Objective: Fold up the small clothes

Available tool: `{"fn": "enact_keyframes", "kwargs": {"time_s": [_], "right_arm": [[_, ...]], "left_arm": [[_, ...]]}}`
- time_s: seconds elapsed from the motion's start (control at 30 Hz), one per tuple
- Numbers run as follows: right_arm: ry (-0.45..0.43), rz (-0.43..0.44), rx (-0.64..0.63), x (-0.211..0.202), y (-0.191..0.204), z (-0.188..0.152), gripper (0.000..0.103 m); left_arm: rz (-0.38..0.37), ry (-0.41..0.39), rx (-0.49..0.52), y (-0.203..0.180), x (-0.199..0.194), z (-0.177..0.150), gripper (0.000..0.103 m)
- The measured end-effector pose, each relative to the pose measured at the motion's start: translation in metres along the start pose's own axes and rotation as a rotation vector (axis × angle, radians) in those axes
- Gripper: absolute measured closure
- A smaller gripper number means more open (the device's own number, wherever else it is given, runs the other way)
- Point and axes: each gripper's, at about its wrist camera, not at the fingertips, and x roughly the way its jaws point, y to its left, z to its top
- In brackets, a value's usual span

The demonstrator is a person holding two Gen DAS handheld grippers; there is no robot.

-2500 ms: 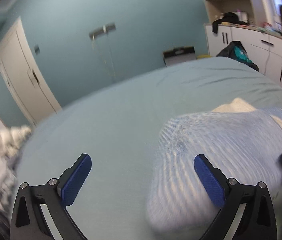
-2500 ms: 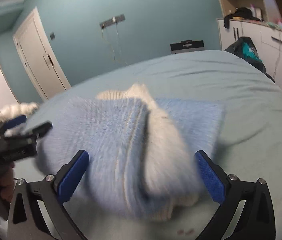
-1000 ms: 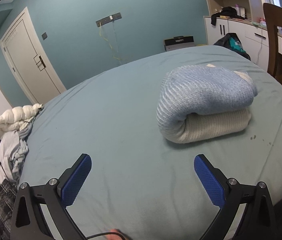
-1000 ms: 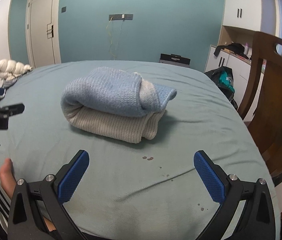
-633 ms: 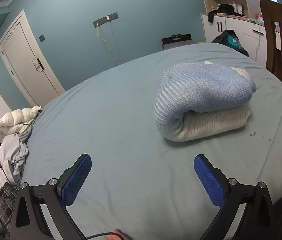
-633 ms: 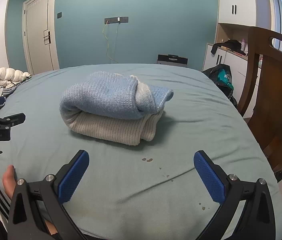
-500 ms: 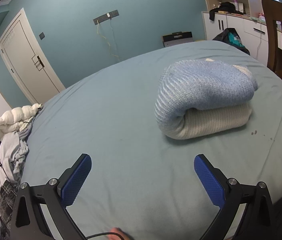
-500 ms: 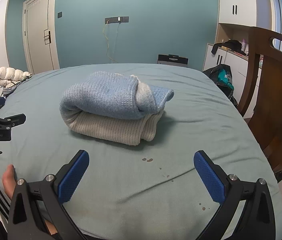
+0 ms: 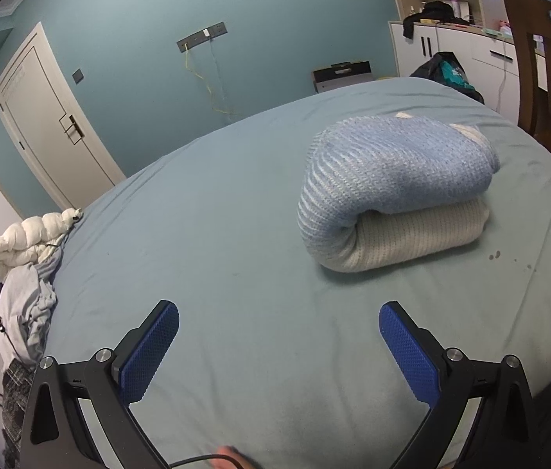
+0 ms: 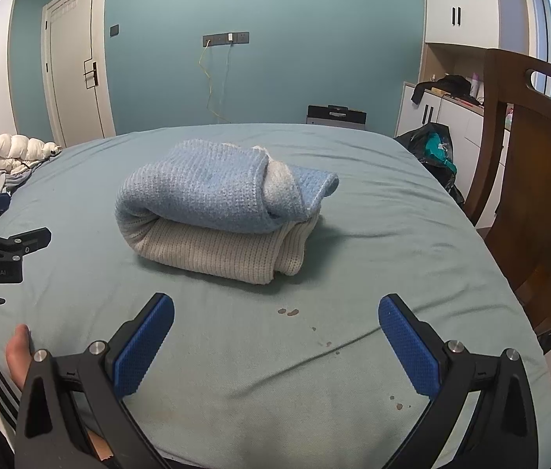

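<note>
We judge fold complete: sweater (image 10: 220, 211) lies bundled mid-bed (image 10: 353, 351). Left gripper (image 9: 277, 346), right gripper (image 10: 275, 342) spread wide, empty, short of it. Next: fetch garment, probably from pile (image 9: 25, 273).

Pulled back from the sweater (image 9: 392, 187), both. Left gripper (image 9: 278, 346) no longer close over the blurred knit, now well short of it, bundle ahead and to the right of its spread jaws. Right gripper (image 10: 275, 346) likewise drawn off, sweater (image 10: 220, 203) now ahead between its wide jaws, apart from them. Sweater itself gone from a moving blur to a settled fold, blue over cream.
</note>
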Motion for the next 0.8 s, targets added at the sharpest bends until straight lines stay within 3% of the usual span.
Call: {"fn": "enact_keyframes", "kwargs": {"time_s": [0.8], "right_arm": [[0.004, -0.006, -0.005, -0.0018, 0.0041, -0.0027, 0.001]], "left_arm": [[-0.005, 0.003, 0.009, 0.0, -0.0001, -0.0006, 0.0]]}}
